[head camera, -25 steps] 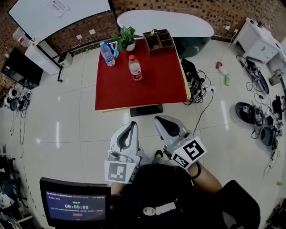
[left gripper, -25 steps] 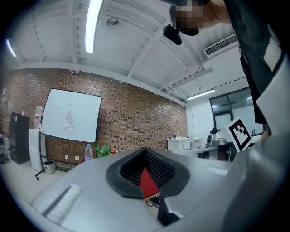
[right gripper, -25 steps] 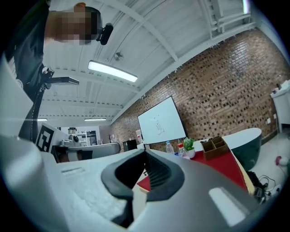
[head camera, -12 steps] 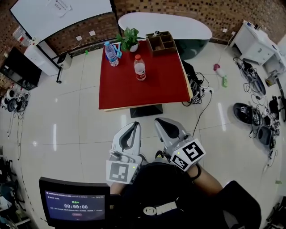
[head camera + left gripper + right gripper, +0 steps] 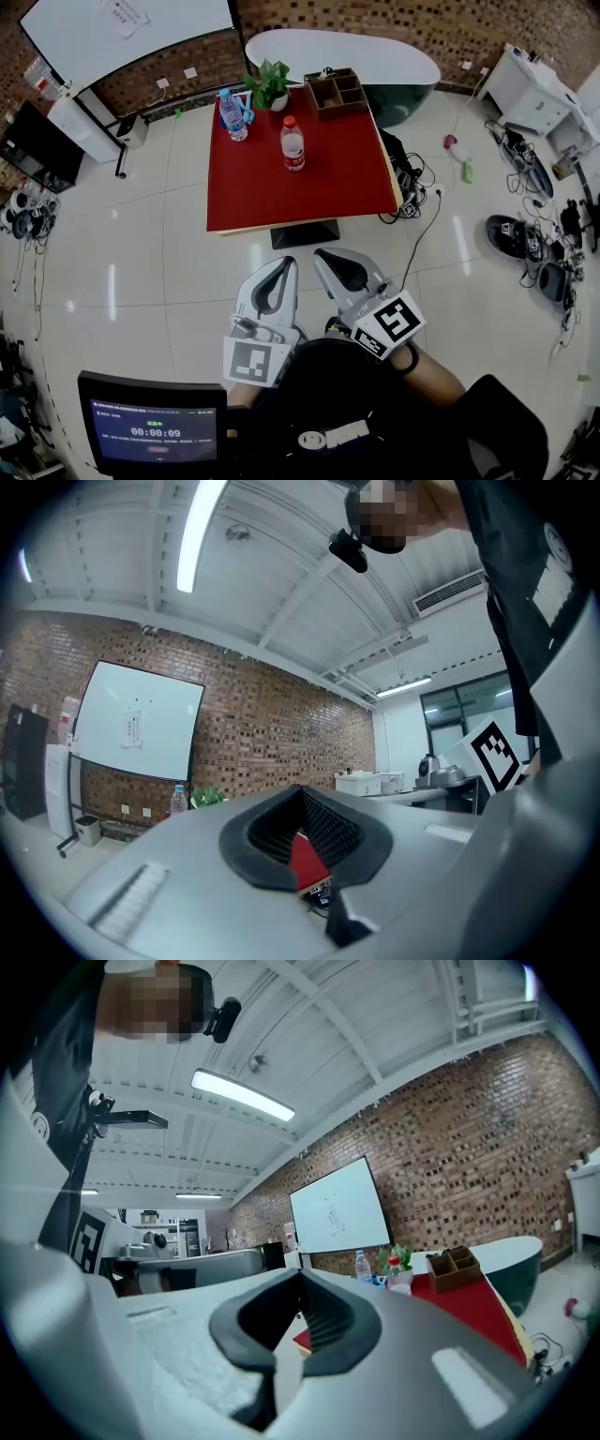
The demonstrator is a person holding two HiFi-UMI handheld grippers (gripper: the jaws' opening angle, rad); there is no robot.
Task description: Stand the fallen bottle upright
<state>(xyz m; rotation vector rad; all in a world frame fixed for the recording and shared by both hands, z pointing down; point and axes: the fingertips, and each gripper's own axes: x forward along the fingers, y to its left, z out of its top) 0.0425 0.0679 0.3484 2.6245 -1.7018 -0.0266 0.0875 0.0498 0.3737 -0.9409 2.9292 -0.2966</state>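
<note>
- table (image 5: pixel 309 192) with a red top, seen from above, well ahead of the person; two bottles stand on it, both upright.
- red-cap bottle (image 5: pixel 292 148) stands alone near the table's middle.
- blue-cap bottle (image 5: pixel 232 115) stands at the far left corner, just beside a plant (image 5: pixel 269 82); a wooden box (image 5: pixel 335 90) sits at the far edge.
- no bottle lies on its side in any view, so the bottles already stand as the task wants.
- left gripper (image 5: pixel 284 263) and right gripper (image 5: pixel 323 254) hang side by side close to the person's body, well apart from the table, pointing level toward it.
- fingers of both grippers are pressed together, with nothing between them.
- judgement: this fits a job already done, or a table where nothing needs righting.
- care: the red-cap bottle is tall and narrow and probably tips easily, so any reach over the table should pass wide of it.
</note>
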